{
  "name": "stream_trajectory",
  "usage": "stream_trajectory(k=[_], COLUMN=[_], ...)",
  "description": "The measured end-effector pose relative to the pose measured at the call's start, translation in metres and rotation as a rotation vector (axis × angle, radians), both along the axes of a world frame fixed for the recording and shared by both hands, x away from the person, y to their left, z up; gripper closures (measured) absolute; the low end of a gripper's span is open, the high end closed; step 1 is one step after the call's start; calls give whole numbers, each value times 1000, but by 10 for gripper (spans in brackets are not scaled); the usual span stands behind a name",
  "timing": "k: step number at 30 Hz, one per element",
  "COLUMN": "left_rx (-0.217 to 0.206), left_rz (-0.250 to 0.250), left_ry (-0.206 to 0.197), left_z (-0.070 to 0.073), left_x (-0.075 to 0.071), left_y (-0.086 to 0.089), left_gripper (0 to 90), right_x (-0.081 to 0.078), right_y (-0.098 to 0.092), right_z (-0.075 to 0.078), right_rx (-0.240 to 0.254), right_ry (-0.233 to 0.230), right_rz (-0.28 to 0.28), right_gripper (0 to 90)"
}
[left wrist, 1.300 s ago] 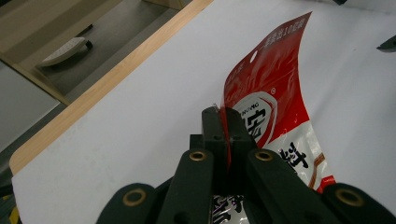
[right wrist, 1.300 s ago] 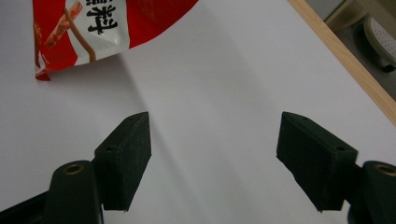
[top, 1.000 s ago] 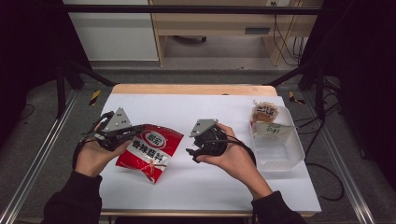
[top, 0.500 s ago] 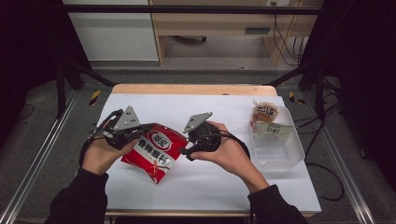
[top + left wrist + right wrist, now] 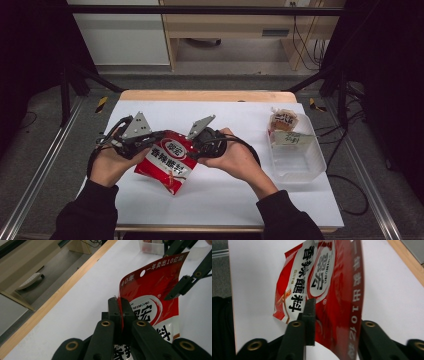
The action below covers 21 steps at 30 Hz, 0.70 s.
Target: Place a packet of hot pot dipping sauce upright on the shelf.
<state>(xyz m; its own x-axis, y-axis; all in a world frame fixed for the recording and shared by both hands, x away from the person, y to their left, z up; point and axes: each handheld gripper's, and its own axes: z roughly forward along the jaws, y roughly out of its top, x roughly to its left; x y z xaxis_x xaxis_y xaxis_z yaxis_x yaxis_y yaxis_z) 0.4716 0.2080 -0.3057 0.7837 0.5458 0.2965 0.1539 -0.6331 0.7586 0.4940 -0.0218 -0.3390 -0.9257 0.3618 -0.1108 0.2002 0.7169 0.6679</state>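
- Your left gripper [image 5: 159,136] sits at about 9 o'clock from the table's middle, and its jaws are closed flat on the top-left edge of the red packet [image 5: 167,159].
- In the left gripper view, that same gripper [image 5: 121,312] pinches the packet [image 5: 150,300] just below its round hang hole; the pads meet with only the foil between them.
- Your right gripper [image 5: 192,150] holds the packet's other top corner, at 3 o'clock from the left one.
- In the right gripper view, its jaws [image 5: 332,315] stand apart, one on each side of the packet's [image 5: 322,282] top strip; how tightly they bear on the foil you cannot tell from there.
- The packet hangs between both grippers, top edge raised, bottom corner toward 6 o'clock and resting on the white table [image 5: 240,195].
- A clear tub [image 5: 295,155] stands at 3 o'clock, well apart from your hands, with a wrapped snack [image 5: 283,120] at its far end.
- Your left hand [image 5: 107,165] and right hand [image 5: 240,160] grip the handles.
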Motion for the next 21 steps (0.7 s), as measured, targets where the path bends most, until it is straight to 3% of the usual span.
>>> stream_trajectory(k=[8, 12, 14, 21], left_rx=[-31, -41, -72, -108], left_rz=[3, 2, 5, -2], left_ry=[6, 9, 11, 8], left_z=[2, 3, 5, 9], left_x=[1, 2, 2, 1], left_y=[5, 7, 9, 13], left_gripper=[900, 900, 900, 900], right_x=[4, 6, 6, 8], right_y=[0, 0, 0, -2], right_z=[5, 10, 14, 33], right_rx=[5, -6, -8, -46], right_ry=[-6, -13, -15, -53], right_rz=[-3, -1, 5, 4], right_gripper=[886, 896, 897, 900])
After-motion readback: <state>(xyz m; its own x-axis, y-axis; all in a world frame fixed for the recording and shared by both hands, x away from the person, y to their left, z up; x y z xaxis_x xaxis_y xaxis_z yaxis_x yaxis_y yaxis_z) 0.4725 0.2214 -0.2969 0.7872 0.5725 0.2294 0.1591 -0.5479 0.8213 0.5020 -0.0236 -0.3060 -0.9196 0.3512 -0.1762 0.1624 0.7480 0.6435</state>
